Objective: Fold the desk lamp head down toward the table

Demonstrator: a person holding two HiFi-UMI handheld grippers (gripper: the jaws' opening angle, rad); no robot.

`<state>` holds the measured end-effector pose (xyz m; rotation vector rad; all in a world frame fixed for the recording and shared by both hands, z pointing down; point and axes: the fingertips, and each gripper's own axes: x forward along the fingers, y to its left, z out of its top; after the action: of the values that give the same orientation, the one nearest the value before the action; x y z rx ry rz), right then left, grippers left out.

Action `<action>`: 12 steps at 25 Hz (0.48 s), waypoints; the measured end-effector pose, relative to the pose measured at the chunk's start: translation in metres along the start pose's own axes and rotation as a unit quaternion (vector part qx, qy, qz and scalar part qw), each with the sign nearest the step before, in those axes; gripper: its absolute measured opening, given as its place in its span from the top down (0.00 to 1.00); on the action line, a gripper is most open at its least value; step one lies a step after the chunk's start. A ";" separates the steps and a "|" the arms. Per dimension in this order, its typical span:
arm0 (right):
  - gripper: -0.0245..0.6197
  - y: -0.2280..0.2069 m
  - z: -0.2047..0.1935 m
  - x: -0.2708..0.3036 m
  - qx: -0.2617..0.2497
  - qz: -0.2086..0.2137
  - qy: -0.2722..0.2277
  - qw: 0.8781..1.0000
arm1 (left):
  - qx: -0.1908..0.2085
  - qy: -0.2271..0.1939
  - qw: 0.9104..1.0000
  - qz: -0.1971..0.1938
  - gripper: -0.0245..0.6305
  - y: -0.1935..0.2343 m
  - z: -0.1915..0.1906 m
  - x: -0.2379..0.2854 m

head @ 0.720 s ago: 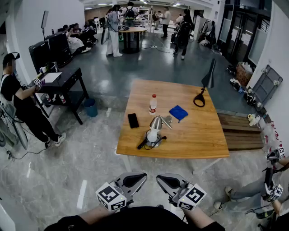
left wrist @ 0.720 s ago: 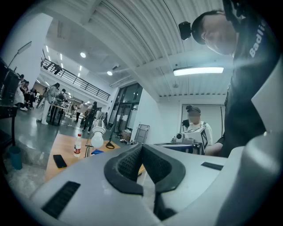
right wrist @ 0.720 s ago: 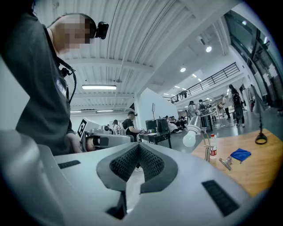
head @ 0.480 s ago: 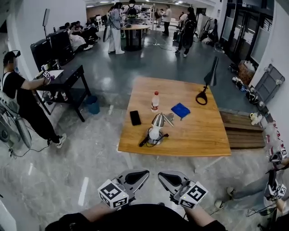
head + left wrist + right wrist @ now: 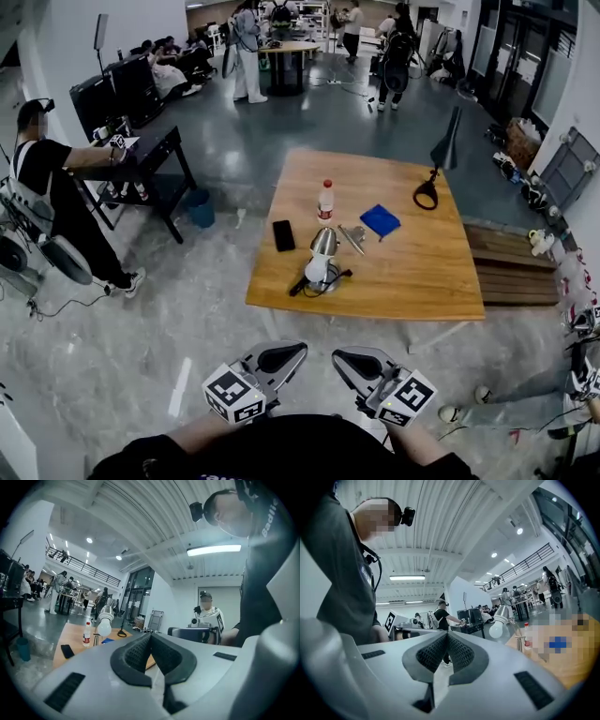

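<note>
Desk lamp (image 5: 322, 261): on the desk (image 5: 422, 272), close to its near edge; silver cone-shaped metal shade, bare white rounded bulb, round base, black cord.
Desk: pale smooth wood, square top.
Left hand-held gripper (image 5: 281, 356): ribbed dark pads pressed together, pinching nothing, well apart from the desk.
Right hand-held gripper (image 5: 354, 362): likewise closed and empty.

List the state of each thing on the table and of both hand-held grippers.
Silver lamp: standing, head raised, not folded down.
Bottle: upright, capped.
Phone: lying flat, screen dark.
Cloth: lying flat.
Black lamp: standing upright.
Left hand-held gripper: shut, empty.
Right hand-held gripper: shut, empty.
</note>
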<state>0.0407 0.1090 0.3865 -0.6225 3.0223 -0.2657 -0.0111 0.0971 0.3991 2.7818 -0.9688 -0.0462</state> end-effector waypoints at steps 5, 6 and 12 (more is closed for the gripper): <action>0.95 -0.016 0.008 -0.014 -0.012 0.014 -0.004 1.000 | 0.008 0.000 1.000 0.027 0.95 0.007 -0.002 0.013; 0.95 -0.019 0.008 -0.016 -0.013 0.018 -0.004 1.000 | 0.009 0.000 0.999 0.033 0.95 0.007 -0.003 0.015; 0.95 -0.036 0.002 -0.026 -0.017 0.040 0.004 0.999 | 0.012 -0.009 0.999 0.050 0.95 0.003 -0.008 0.030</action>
<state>0.0793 0.0862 0.3917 -0.5037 3.0564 -0.2147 0.0116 0.0772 0.4088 2.7534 -1.1184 -0.0450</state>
